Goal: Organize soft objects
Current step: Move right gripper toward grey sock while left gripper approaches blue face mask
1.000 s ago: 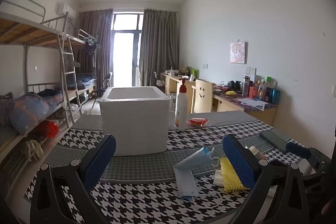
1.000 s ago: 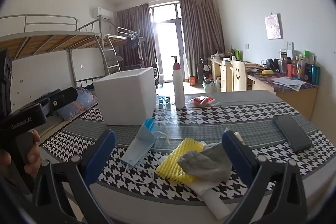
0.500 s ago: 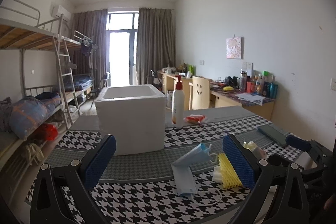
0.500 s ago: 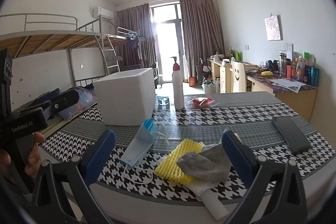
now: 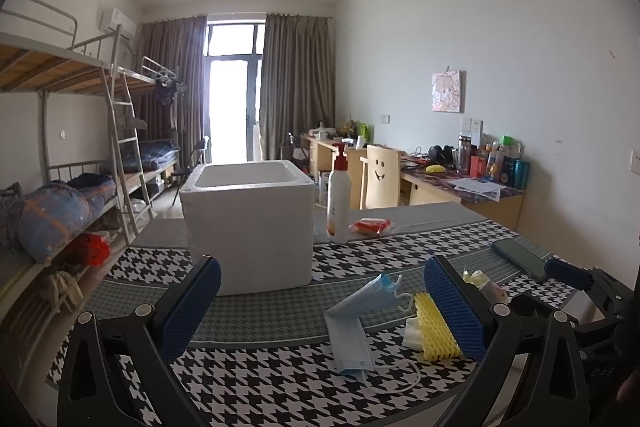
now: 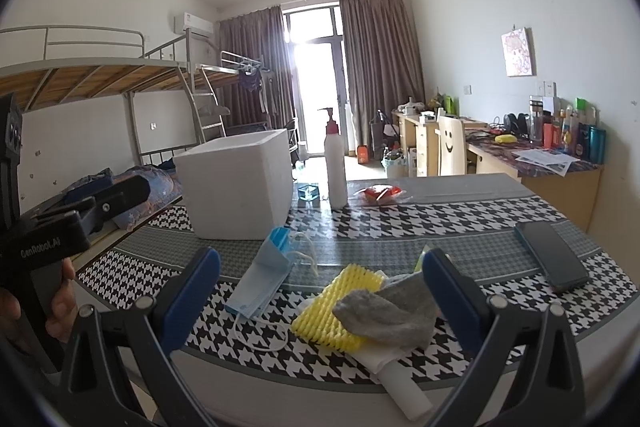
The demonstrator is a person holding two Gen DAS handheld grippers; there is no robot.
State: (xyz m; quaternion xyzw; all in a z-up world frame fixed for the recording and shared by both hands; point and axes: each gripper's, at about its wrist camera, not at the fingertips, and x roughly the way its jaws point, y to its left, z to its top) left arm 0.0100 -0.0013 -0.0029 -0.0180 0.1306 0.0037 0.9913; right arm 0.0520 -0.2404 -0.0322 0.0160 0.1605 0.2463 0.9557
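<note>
On the left of the houndstooth tablecloth (image 6: pixel 460 211), the white foam box (image 5: pixel 248 223) is standing open-topped and should be treated as the likely destination. The left gripper (image 5: pixel 320 311) is being held with its jaws wide apart and empty, short of the blue face mask (image 5: pixel 354 327). To the right, the yellow foam net (image 6: pixel 336 303) and grey cloth (image 6: pixel 392 311) are lying piled between the right gripper's (image 6: pixel 320 303) spread, empty jaws. The cloth, lying uppermost, is best pinched first, at a raised fold.

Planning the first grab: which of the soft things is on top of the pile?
The grey sock. It is draped over the yellow foam net; the blue face mask lies apart on the cloth.
</note>
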